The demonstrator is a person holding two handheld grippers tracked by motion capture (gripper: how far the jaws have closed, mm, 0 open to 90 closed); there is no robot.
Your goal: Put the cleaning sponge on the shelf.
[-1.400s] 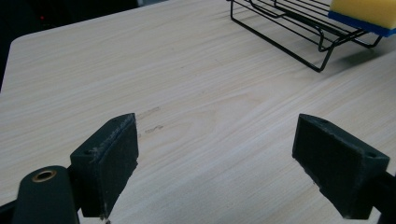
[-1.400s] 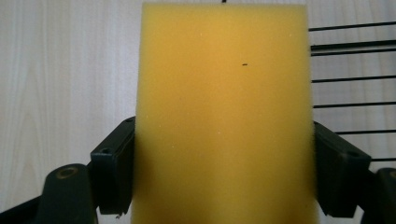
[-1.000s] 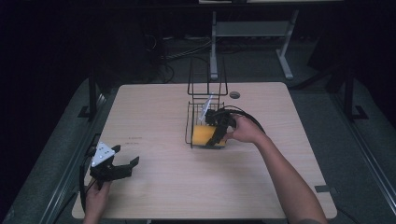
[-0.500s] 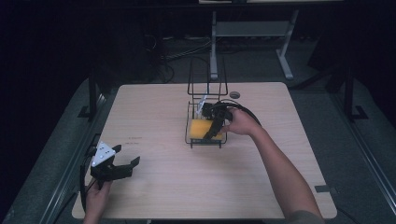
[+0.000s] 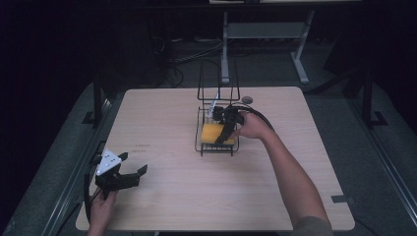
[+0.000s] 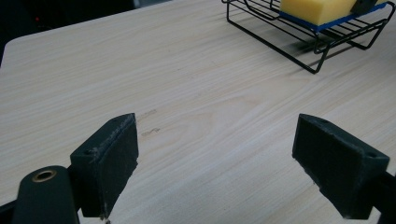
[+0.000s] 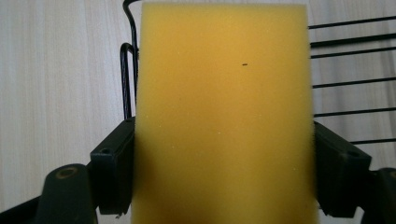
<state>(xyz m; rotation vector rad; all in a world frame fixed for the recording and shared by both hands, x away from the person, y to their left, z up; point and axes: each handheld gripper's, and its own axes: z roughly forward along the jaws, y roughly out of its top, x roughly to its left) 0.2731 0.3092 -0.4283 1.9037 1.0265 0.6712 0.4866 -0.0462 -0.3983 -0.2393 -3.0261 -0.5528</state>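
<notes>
Two hand-held grippers at a pale wooden table, well apart from each other. Right forearm enters from the lower right of the high view and runs diagonally up toward table centre, hand wrapped round the right gripper, which tips down into a black wire rack. Right gripper view: both black jaws pressed against the two long sides of a yellow sponge, so this gripper is clamped on the sponge; rack wires and bare tabletop visible behind it. High view places the sponge low inside the rack's tray, tall wire loops of the rack rising at the far end (whether the sponge rests on the wires or hangs just above them I cannot tell). Left gripper view shows a blue layer on the sponge's underside. Left hand sits at the near left corner of the table, holding the left gripper low over the surface, pointed toward the rack; its jaws stand wide apart with nothing between them, only wood grain
</notes>
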